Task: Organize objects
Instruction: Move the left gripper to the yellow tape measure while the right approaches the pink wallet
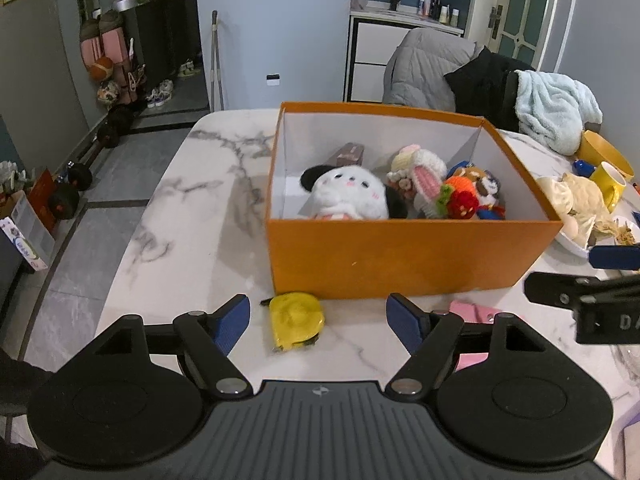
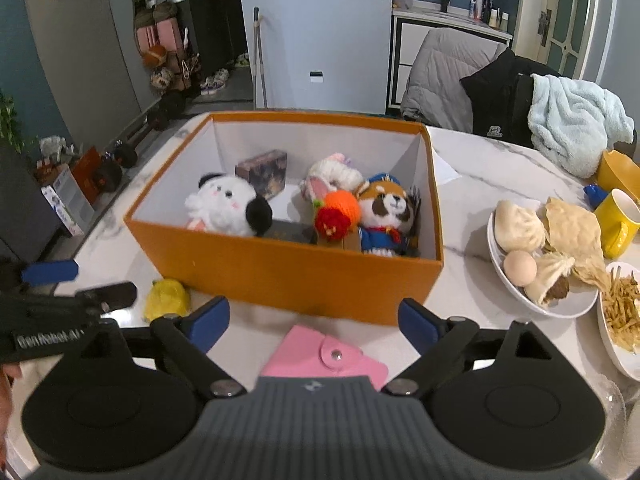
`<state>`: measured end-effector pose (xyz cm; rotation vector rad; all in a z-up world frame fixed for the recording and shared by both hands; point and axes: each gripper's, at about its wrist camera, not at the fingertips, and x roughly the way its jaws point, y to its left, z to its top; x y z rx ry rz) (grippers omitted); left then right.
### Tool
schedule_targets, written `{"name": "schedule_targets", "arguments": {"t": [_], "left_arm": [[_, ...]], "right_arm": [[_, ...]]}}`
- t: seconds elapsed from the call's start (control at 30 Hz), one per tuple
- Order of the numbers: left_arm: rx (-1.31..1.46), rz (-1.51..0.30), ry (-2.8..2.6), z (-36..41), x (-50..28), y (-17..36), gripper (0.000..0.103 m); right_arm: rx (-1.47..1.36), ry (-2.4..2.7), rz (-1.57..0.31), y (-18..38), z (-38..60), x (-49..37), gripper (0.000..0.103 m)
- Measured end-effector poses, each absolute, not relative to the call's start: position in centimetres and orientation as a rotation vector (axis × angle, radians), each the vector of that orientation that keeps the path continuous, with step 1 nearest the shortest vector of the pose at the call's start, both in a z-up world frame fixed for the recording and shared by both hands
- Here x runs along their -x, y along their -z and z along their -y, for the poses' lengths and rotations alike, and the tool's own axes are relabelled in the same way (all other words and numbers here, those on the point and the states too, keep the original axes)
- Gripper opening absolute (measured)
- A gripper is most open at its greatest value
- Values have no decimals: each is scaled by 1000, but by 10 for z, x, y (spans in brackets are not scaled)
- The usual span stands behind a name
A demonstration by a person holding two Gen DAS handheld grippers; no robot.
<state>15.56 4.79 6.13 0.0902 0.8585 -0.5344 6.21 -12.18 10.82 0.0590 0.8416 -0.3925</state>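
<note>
An orange box (image 1: 400,260) (image 2: 288,272) stands on the marble table and holds a white plush dog (image 1: 348,196) (image 2: 228,208), a knitted bunny (image 1: 424,172), a red panda plush (image 2: 384,212), knitted fruit (image 2: 336,212) and a small dark box (image 2: 262,172). A yellow tape measure (image 1: 296,318) (image 2: 166,298) lies in front of the box, between the fingers of my open left gripper (image 1: 318,322). A pink snap pouch (image 2: 324,356) (image 1: 474,312) lies under my open right gripper (image 2: 314,322). Both grippers are empty.
A white bowl (image 2: 560,306) of buns and an egg, a plate of fries (image 2: 620,316), a yellow mug (image 2: 618,220) and a yellow bowl (image 2: 616,170) stand at the right. Chairs with jackets and a blue towel (image 2: 572,128) stand behind. The table's left edge drops to the floor.
</note>
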Motion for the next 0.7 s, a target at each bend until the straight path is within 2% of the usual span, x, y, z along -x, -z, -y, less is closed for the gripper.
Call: {"name": "schedule_targets", "arguments": {"t": [0.7], "left_arm": [[-23, -1012, 504, -49, -189, 9, 89]], "right_arm": [[-131, 387, -942, -47, 135, -67, 95]]}}
